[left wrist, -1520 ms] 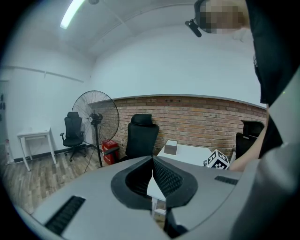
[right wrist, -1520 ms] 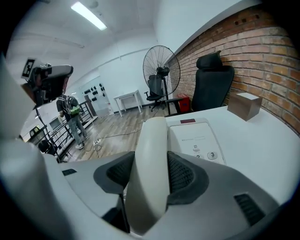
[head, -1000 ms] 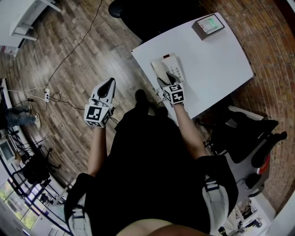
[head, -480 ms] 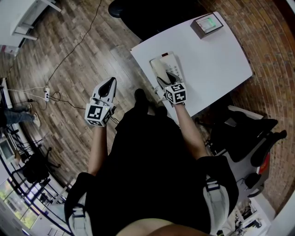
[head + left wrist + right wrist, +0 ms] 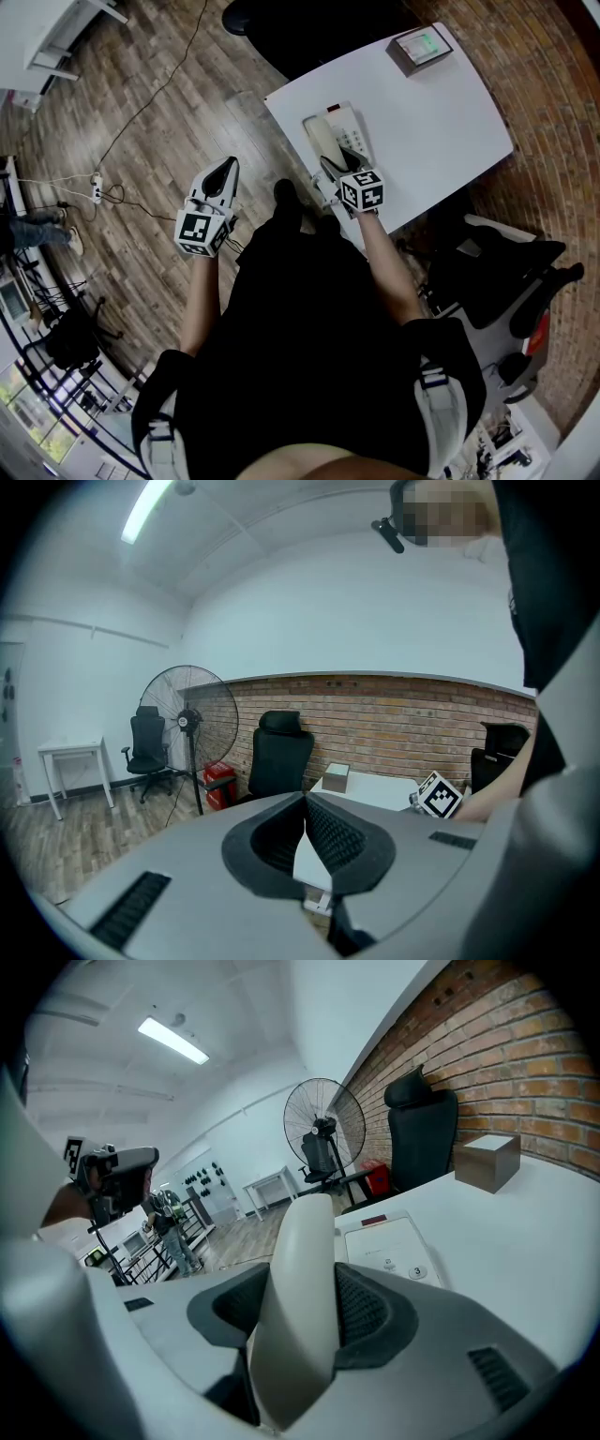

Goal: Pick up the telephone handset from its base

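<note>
Handset (image 5: 298,1288) clamped in jaws of right gripper (image 5: 339,164), seemingly tilted off base (image 5: 394,1246), full clearance apparently outstanding; left gripper (image 5: 305,832) closed, empty

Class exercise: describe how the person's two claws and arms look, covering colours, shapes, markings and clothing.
The left claw and right claw are each a pale shell tapering to a point, with a dark recess holding ribbed black pads. Each carries a white cube printed with black square markers. No cable shows on either. The person wears a black top; the forearms are unsleeved.
</note>
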`<state>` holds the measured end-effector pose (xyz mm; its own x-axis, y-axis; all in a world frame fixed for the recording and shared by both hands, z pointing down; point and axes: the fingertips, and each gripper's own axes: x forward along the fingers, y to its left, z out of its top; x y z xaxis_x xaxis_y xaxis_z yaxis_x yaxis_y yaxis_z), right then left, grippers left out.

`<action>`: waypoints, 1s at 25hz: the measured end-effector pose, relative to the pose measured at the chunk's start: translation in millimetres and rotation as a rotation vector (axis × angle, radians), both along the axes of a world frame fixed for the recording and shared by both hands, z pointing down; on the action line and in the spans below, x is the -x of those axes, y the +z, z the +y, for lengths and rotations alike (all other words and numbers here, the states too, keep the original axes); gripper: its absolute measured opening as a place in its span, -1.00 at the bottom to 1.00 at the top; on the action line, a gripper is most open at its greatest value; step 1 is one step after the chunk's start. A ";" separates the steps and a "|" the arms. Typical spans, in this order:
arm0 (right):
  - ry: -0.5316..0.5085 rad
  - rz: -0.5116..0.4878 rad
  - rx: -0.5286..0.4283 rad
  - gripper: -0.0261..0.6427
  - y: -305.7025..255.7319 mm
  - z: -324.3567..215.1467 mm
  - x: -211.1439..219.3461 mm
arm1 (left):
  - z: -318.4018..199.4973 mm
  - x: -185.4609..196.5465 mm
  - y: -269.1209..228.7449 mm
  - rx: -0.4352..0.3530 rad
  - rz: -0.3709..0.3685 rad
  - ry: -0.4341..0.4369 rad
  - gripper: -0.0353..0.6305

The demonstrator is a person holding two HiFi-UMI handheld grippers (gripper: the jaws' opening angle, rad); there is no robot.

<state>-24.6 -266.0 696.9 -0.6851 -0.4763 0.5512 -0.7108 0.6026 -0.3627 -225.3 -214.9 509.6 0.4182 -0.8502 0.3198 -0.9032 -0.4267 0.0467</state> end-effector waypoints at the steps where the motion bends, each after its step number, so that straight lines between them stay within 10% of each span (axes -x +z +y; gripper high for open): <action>1: 0.001 -0.008 0.002 -0.29 -0.9 0.9 -0.9 | 1.5 -1.1 -0.4 -0.001 -0.001 0.001 -0.83; 25: -0.065 -0.177 0.004 -0.29 -37.6 24.2 -6.6 | 28.1 -19.2 -1.4 -0.007 0.009 -0.034 -0.83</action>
<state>-18.0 -241.9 659.3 -0.8008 -0.4260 0.4210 -0.5953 0.6433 -0.4815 -206.0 -186.8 508.2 0.3916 -0.8664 0.3099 -0.9169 -0.3958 0.0523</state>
